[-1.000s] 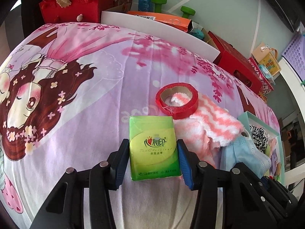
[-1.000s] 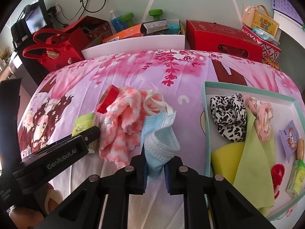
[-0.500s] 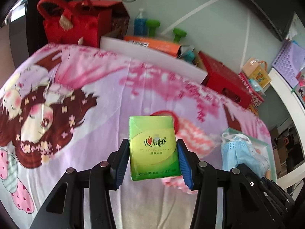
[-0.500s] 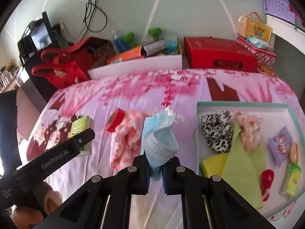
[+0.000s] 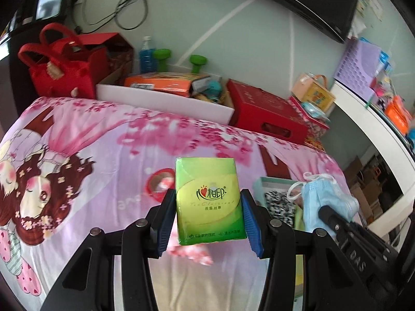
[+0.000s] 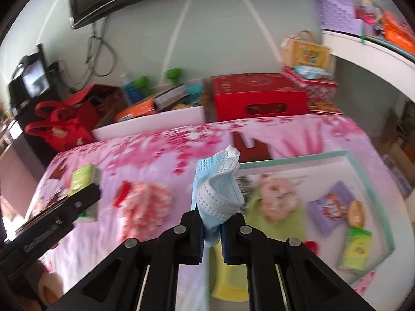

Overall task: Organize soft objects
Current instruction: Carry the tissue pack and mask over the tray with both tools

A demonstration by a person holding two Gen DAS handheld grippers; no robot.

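Left wrist view, nearest item: left gripper point(image 5: 208, 213), blue pads clamped on either side of a green tissue pack point(image 5: 208, 202), held upright and clear of the bedsheet point(image 5: 109, 160). A second ago the sheet filled this view and the pack sat low over it; now the far wall and clutter show above, so the pack has been lifted.

Right wrist view, nearest item: right gripper point(image 6: 210, 229), jaws drawn together on a blue face mask point(image 6: 216, 194), which folds upward above the pads. The mask lay among the cloth a second ago; it now hangs free of the sheet. The same mask appears at the right of the left wrist view, with the other tool under it.

Middle ground, still on the sheet: pink-and-white fluffy cloth point(image 6: 145, 208), with a red tape roll point(image 5: 158, 182) just beside it.

Right of the mask: teal-rimmed tray point(image 6: 368, 181), already holding a black-and-white spotted item, a pink fluffy piece, yellow-green cloth, a purple packet and a second green pack. Exact arrangement is blurred.

Far ground: white box point(image 5: 166, 98) of oddments, red bag, red carton, against the wall.

Assessment: both pick-ups look complete and the carry toward the tray appears under way. The cloth remains unsorted. The mask is pinched by little material and could slip.
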